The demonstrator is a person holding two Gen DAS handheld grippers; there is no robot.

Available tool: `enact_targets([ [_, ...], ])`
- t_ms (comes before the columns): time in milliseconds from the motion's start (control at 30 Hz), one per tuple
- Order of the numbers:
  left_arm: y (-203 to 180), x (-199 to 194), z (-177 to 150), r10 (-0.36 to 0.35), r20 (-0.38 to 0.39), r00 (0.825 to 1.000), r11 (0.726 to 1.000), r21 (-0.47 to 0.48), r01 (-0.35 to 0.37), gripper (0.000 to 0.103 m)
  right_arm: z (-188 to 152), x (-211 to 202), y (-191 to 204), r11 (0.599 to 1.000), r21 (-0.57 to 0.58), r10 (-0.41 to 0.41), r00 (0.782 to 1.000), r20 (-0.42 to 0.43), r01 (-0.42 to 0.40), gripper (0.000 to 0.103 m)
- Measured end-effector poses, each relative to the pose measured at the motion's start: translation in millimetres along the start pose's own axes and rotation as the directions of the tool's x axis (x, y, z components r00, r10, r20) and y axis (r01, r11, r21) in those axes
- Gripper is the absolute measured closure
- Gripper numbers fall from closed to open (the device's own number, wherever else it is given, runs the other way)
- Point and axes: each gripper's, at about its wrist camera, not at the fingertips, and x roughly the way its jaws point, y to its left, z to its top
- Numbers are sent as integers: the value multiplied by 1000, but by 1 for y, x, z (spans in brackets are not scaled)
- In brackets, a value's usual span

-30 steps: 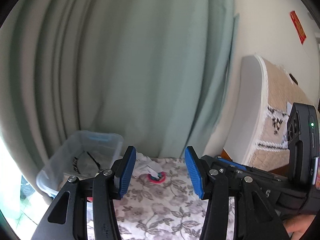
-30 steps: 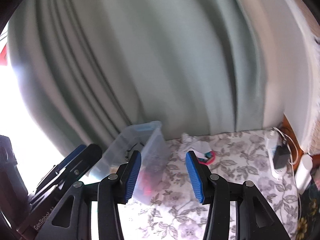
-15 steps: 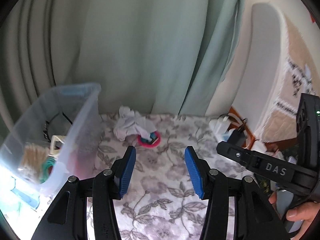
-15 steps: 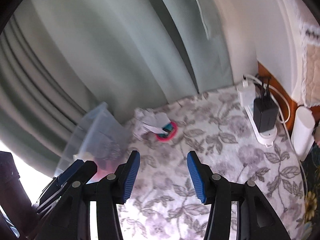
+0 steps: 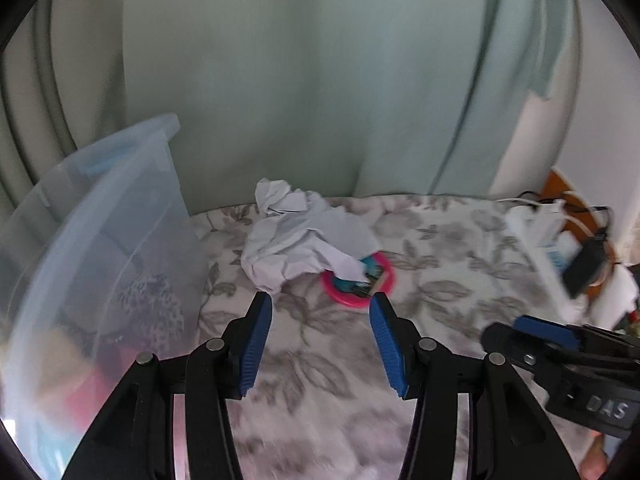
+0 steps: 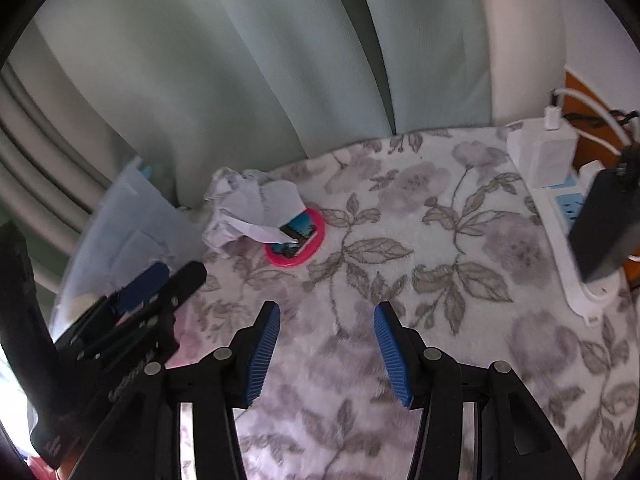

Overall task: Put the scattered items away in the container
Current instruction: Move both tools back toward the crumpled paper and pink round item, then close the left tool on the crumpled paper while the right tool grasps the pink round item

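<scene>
A crumpled white paper lies on the floral cloth, partly over a pink ring that holds a small blue and black item. They also show in the right wrist view: paper, ring. A clear plastic container stands at the left, with several items inside. My left gripper is open and empty, just short of the paper and ring. My right gripper is open and empty, farther back and to the right of them.
A white power strip with a black adapter and white plugs lies at the right edge of the cloth. A green curtain hangs behind. The floral cloth covers the surface.
Both grippers have tilted down and moved toward the paper and pink ring, which now appear larger and closer. Both stay open.
</scene>
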Motion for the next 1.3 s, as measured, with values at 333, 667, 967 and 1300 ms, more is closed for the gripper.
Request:
enact_targets([
  [333, 12, 51, 4, 40, -9, 999, 999, 9, -40, 51, 14, 61, 12, 994, -105, -13, 998, -66, 6, 50],
  [667, 25, 66, 9, 26, 5, 1000, 999, -44, -26, 83, 22, 86, 24, 984, -179, -9, 997, -75, -5, 45],
  [967, 38, 52, 15, 0, 48, 999, 993, -116, 6, 95, 24, 94, 33, 972, -234, -13, 999, -41, 3, 35],
  [1300, 50, 40, 25, -94, 81, 992, 963, -247, 112, 96, 28, 106, 49, 941, -339, -22, 1000, -2, 20, 27],
])
